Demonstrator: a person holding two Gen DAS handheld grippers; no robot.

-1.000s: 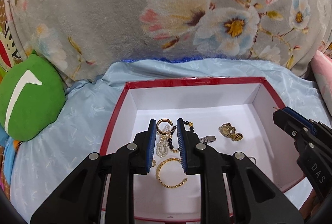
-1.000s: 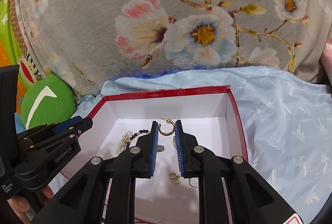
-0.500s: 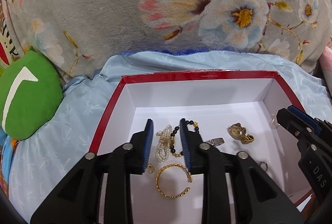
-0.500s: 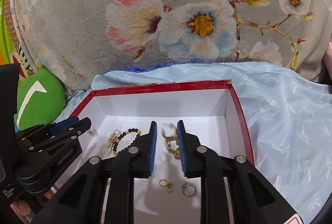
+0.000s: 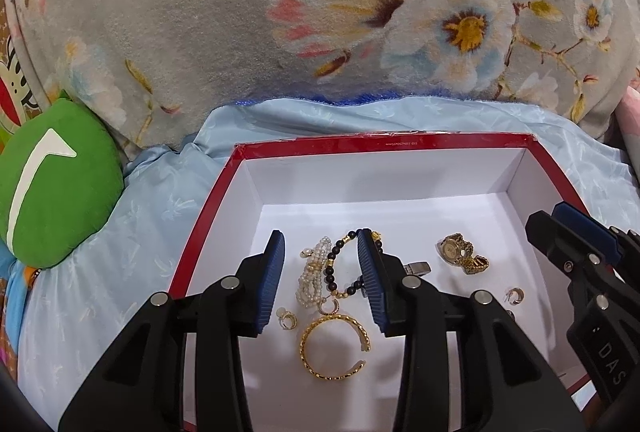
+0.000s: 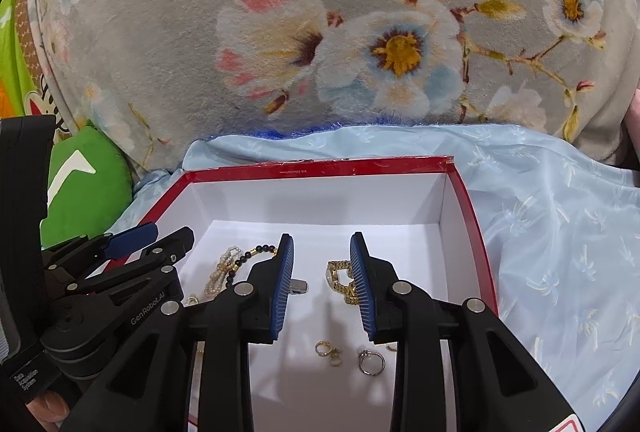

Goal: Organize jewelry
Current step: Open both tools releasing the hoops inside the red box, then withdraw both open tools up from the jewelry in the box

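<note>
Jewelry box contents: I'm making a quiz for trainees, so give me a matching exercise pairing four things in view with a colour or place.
Things:
1. gold open bangle
2. gold watch
3. pearl strand
4. green cushion

Descriptions:
A. outside the box, on its left
B. white beads, between the left tongs' pads
C. nearest the left camera, below the beads
D. right part of the box floor

Pairs: 1-C, 2-D, 3-B, 4-A
</note>
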